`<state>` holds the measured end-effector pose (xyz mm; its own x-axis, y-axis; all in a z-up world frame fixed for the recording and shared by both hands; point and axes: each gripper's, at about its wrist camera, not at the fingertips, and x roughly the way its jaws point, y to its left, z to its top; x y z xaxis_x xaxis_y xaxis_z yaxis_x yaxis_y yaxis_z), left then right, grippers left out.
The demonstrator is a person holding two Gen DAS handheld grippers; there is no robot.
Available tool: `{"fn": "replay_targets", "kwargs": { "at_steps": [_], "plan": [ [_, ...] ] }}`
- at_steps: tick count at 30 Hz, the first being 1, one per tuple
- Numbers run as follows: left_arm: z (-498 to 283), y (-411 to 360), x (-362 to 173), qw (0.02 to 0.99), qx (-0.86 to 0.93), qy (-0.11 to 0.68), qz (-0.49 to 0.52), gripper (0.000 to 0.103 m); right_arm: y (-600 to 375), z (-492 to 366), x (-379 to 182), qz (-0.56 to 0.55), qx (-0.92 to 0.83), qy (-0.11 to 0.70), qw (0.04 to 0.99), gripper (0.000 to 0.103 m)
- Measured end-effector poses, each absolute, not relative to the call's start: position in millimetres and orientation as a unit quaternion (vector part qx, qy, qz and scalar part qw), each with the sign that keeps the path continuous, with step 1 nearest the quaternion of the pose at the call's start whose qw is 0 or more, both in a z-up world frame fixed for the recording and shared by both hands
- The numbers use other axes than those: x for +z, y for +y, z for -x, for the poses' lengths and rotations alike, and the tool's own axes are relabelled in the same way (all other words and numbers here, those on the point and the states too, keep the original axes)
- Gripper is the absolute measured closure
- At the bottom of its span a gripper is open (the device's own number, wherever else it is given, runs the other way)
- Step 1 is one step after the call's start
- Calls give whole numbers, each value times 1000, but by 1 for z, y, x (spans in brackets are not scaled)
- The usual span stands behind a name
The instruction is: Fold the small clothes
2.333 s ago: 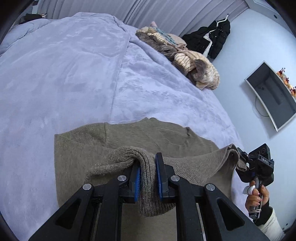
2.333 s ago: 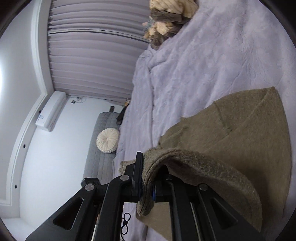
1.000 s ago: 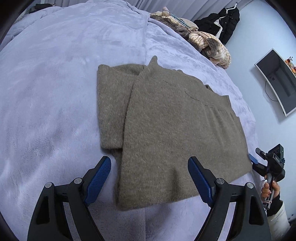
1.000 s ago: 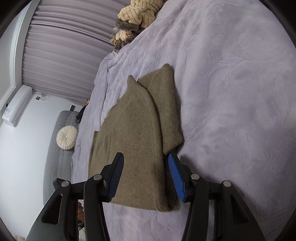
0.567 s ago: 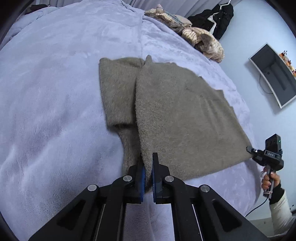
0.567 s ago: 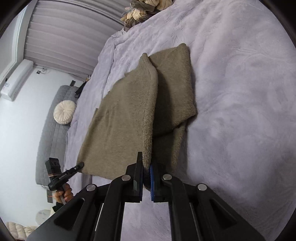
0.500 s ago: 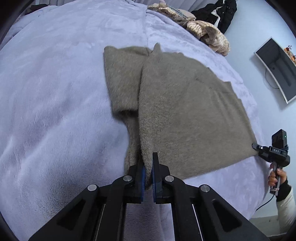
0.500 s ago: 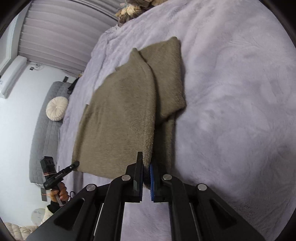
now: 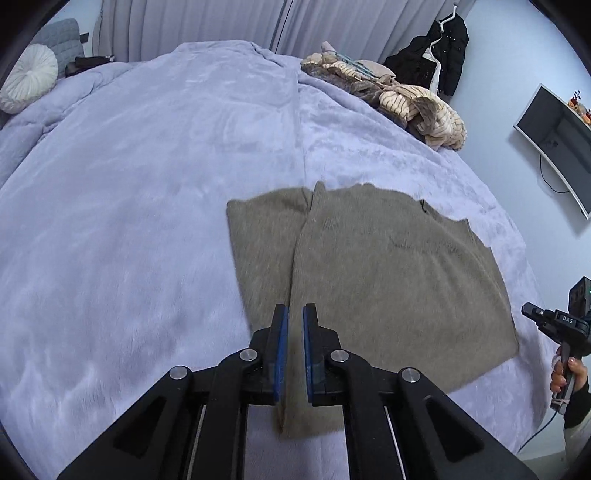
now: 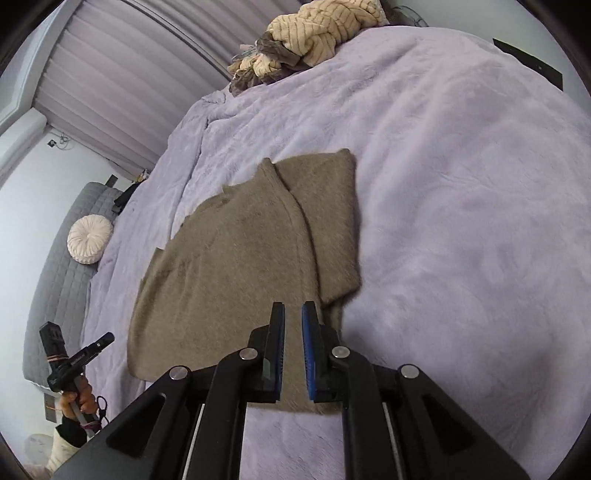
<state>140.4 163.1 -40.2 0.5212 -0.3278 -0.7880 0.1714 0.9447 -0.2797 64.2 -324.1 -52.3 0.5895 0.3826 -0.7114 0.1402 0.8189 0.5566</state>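
Observation:
An olive-brown knit sweater [image 9: 388,266] lies flat and folded on the lavender bed cover [image 9: 147,192]. One sleeve is folded along its side [image 9: 262,236]. My left gripper [image 9: 292,328] hovers over the sweater's near left corner; its jaws stand a narrow gap apart and hold nothing. In the right wrist view the same sweater [image 10: 236,266] lies ahead. My right gripper [image 10: 292,325] hovers over its near edge by the folded sleeve [image 10: 332,221], jaws slightly apart and empty. Each gripper shows in the other's view, the right one [image 9: 554,325] and the left one [image 10: 74,362].
A heap of striped beige and brown clothes [image 9: 399,99] lies at the far side of the bed, also in the right wrist view [image 10: 306,33]. A black coat [image 9: 439,55] hangs on the wall. A monitor [image 9: 557,140] is at the right. A grey sofa with a round cushion [image 10: 88,240] stands beside the bed.
Both grippers were shut on the sweater's near edge half a second ago. They have let go, their jaws have parted a little, and they have lifted back from the cloth, which now lies flat.

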Motion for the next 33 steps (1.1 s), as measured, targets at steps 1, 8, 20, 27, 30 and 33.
{"fn": "replay_targets", "kwargs": {
  "at_steps": [1, 8, 20, 27, 30, 33],
  "plan": [
    [-154, 153, -38, 872, -136, 463, 77, 95, -319, -75, -51, -293, 71, 447, 842, 77],
    [-201, 98, -37, 895, -122, 429, 13, 17, -291, -143, -59, -279, 70, 459, 841, 55],
    [-252, 110, -108, 857, -72, 508, 35, 74, -267, -181, -86, -184, 45, 495, 848, 100],
    [-232, 126, -91, 865, -56, 495, 51, 73, -297, -167, -86, -237, 19, 476, 847, 103],
    [-217, 135, -79, 870, -42, 489, 41, 73, -299, -152, -77, -242, 20, 469, 849, 99],
    [-196, 143, -69, 872, -47, 486, 42, 73, -295, -132, -66, -246, 32, 459, 853, 99]
  ]
}}
